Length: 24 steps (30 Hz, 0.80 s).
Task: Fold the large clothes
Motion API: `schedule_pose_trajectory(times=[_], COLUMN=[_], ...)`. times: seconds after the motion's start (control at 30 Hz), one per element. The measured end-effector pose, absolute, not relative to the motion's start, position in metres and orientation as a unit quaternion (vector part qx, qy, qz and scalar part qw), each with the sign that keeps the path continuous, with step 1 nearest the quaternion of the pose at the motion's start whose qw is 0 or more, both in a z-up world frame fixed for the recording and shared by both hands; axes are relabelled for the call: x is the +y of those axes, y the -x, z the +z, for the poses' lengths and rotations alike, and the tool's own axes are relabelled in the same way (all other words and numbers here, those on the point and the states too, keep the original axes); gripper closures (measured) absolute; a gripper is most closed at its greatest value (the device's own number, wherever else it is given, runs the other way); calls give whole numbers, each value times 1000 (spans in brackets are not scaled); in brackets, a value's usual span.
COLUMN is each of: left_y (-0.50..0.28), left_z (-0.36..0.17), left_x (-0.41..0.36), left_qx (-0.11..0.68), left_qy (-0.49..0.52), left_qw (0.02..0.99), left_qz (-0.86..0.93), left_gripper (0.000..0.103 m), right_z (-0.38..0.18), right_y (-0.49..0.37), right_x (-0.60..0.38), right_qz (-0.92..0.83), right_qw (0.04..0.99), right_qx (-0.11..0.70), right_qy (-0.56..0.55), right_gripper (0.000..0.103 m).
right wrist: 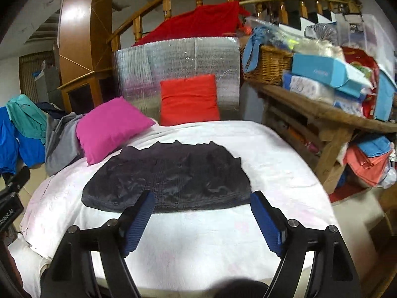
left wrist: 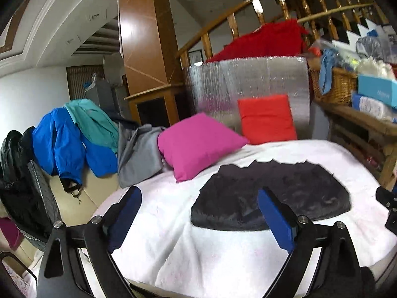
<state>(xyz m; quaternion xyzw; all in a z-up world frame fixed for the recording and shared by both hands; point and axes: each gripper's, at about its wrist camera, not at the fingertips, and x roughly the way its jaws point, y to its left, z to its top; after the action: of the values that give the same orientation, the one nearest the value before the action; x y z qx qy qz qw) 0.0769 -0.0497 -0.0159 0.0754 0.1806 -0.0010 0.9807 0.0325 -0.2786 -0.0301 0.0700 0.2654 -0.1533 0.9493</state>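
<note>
A dark, shiny garment (left wrist: pixel 270 196) lies folded into a flat rectangle on the white bed cover (left wrist: pixel 198 248). My left gripper (left wrist: pixel 201 193) hangs above the bed's near side, open, nothing between its blue pads. In the right wrist view the same dark garment (right wrist: pixel 168 181) lies in the middle of the white cover (right wrist: pixel 198 243). My right gripper (right wrist: pixel 202 198) hovers above its near edge, open and holding nothing. Part of the right gripper shows at the right edge of the left wrist view. The left gripper shows at the left edge of the right wrist view.
A pink cushion (left wrist: pixel 198 144) and a red cushion (left wrist: pixel 268 119) sit at the bed's far end against a silver foil panel (left wrist: pixel 248 84). Grey, blue and teal clothes (left wrist: pixel 74 139) pile on the left. A cluttered wooden table (right wrist: pixel 330 114) with a wicker basket (right wrist: pixel 268 64) stands right.
</note>
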Motion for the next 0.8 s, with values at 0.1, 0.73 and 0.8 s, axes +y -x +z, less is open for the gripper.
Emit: schedule_pose_trajectory(times=[0.1,0.73,0.8], left_y=[-58,15,20], left_z=[2,48,49], left_x=[-43,-19,-17], left_qx=[171,119,116], left_qy=[-68,-62,-64], left_qw=[983,991,991], left_qz=[-5,1,2], left_gripper=[8,3,3], right_z=[-17,38,40], right_y=[-17,54,58], right_x=[-270,-221,-217], right_qz=[-157,-158,-157], right_qw=[950,958,959], right_qx=[262,232,231], right_qy=[-64,-51,-52], right_gripper=[20,19,19])
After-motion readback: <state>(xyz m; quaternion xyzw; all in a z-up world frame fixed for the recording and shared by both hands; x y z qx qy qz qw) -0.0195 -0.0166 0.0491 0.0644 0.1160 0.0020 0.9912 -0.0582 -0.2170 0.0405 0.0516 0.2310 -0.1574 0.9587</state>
